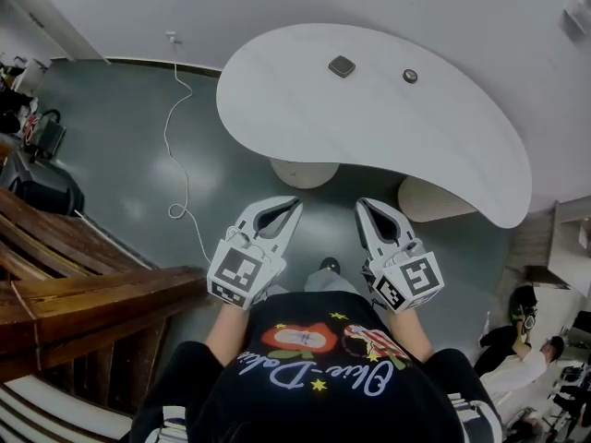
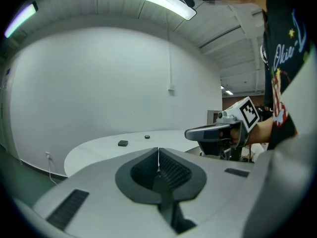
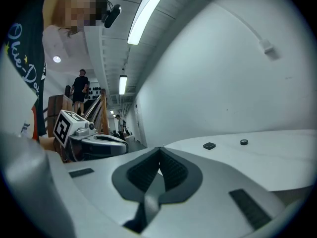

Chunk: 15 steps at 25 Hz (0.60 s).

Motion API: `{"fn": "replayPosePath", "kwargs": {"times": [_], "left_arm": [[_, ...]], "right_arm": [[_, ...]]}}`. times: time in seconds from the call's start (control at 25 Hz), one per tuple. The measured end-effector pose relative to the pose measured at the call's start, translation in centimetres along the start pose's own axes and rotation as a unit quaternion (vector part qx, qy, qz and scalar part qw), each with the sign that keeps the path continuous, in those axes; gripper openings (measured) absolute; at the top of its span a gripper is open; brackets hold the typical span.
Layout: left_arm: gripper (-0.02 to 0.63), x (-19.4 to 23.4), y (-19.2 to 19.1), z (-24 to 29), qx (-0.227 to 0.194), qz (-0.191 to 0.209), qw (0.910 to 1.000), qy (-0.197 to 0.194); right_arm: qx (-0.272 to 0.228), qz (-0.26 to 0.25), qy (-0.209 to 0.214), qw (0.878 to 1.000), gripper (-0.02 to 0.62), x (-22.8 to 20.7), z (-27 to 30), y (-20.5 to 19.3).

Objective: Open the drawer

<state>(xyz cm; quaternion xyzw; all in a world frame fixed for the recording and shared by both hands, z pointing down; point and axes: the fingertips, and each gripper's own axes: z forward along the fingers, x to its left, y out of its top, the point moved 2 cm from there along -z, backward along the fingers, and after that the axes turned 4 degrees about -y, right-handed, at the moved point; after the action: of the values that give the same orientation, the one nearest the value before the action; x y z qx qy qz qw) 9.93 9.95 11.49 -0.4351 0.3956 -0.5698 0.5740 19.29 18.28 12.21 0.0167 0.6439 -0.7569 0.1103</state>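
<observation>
No drawer shows in any view. My left gripper [image 1: 294, 203] and right gripper [image 1: 362, 205] are held side by side at chest height, pointing toward a white kidney-shaped table [image 1: 443, 146]. The left gripper [image 2: 158, 150] has its ribbed pads pressed together with nothing between them. The right gripper [image 3: 159, 148] is likewise shut and empty. Each gripper appears in the other's view: the right gripper [image 2: 190, 132] at the right of the left gripper view, the left gripper [image 3: 121, 144] at the left of the right gripper view.
On the table lie a small dark square piece [image 1: 342, 66] and a round dark piece [image 1: 410, 77]. Two pale pedestal bases [image 1: 303, 172] stand under it. A white cable [image 1: 175, 155] trails over the grey floor. A wooden stair rail [image 1: 83, 284] is at left; people [image 1: 522, 349] sit at lower right.
</observation>
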Motion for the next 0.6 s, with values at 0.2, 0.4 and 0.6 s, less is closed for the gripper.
{"fn": "replayPosePath", "kwargs": {"times": [0.2,0.4,0.6], "left_arm": [[0.005,0.8,-0.8,1.6,0.004,-0.015,0.9995,0.027],[0.005,1.4,-2.6,2.6,0.012,-0.033,0.9971,0.067],[0.005,2.3,-5.5,2.8,0.028,-0.049,0.9945,0.088]], "right_arm": [[0.009,-0.001,0.027,1.000,0.000,-1.9,1.5,-0.6],[0.025,-0.006,0.064,0.998,0.000,-3.0,3.1,-1.8],[0.044,-0.011,0.083,0.996,0.000,-3.0,4.7,-4.3]]}}
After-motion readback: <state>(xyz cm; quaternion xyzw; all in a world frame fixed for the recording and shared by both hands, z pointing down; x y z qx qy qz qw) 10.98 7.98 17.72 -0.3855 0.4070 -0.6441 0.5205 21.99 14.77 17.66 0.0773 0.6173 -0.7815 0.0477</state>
